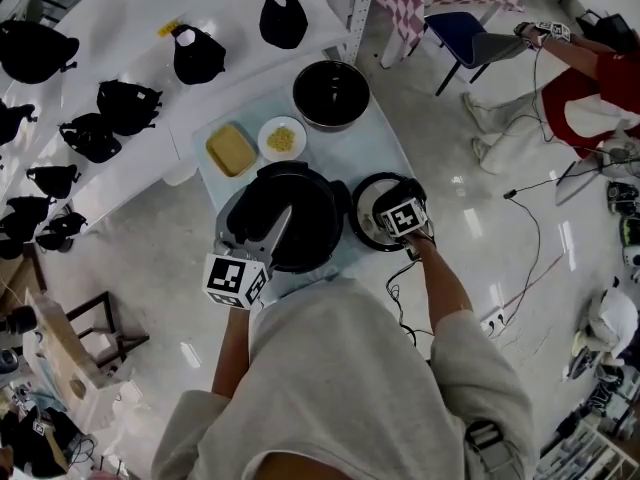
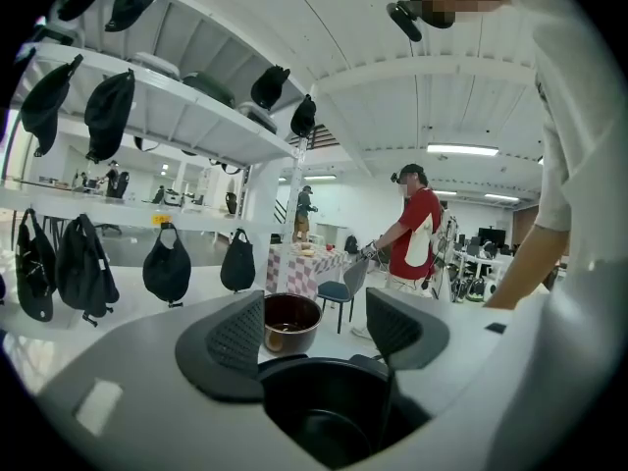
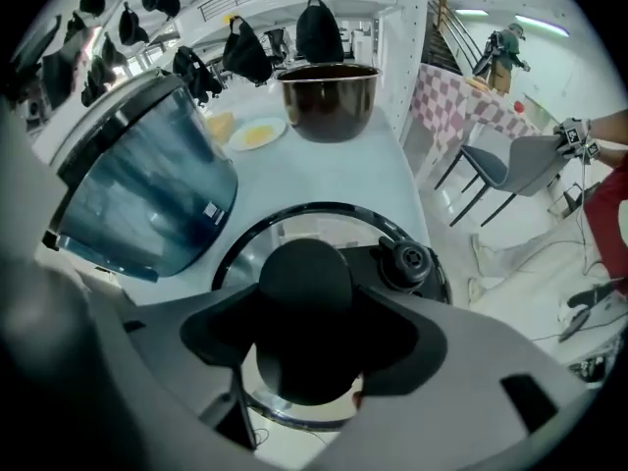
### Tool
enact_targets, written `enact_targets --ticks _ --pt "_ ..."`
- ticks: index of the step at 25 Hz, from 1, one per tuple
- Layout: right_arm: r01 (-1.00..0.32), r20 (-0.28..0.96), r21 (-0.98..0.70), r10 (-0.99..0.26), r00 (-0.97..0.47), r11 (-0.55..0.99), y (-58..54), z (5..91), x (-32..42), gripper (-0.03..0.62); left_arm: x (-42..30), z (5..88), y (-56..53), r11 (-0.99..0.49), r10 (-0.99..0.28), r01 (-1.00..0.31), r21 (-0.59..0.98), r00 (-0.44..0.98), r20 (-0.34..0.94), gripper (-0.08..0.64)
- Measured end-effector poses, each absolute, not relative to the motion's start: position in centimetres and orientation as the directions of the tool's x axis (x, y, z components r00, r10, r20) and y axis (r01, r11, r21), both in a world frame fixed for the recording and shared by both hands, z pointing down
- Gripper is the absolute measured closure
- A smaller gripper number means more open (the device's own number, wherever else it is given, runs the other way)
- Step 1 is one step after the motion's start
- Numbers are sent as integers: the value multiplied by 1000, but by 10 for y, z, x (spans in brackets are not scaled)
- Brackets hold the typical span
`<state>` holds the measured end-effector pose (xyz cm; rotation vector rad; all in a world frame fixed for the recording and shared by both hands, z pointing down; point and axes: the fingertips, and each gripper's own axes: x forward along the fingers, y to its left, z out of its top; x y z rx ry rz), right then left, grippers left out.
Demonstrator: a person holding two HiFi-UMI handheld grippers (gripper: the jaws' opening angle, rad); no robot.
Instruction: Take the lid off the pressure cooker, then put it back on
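- Pale grey sweatshirt [image 1: 350, 368] of the person is seen closest in the head view, with both forearms reached out over the pale blue desk [image 1: 372, 148].
- Right tool [image 3: 309, 314] is clamped on the round black knob [image 3: 306, 268] of the round glass-and-steel lid with a black rim [image 3: 294, 226].
- Lid is laid flat on the desk, off the cooker and just beside it on its right; a small black valve [image 3: 409, 258] is seen on the lid next to the knob.
- Left tool [image 2: 316, 332] is held with jaws apart and nothing between them, low over the open mouth of the dark round pressure cooker [image 1: 315, 218].
- Cooker is stood open at the near edge of the desk, and its inside is seen as dark.
- Round steel inner pot [image 1: 331, 93] is stood at the far end of the desk, well apart from the cooker.
- White round plate of yellow food [image 1: 282, 138] and a yellow rectangular slab [image 1: 231, 150] are set side by side between the steel pot and the cooker.
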<state>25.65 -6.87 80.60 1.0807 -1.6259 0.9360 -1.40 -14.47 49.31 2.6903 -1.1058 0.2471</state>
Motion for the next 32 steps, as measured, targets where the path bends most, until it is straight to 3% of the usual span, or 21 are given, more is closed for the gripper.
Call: enact_targets --ticks 11,21,32 --pt "-952 980 -47 -168 -102 303 -61 806 263 307 -18 493 -144 -685 -677 -716 138 694 244 255" --pt "-944 966 -99 -195 -167 315 -64 802 252 321 -31 493 -143 -671 -694 -732 118 676 249 255" --pt "-936 946 -62 -280 -166 346 -66 743 267 321 -20 492 -143 -701 -664 -701 133 709 236 255"
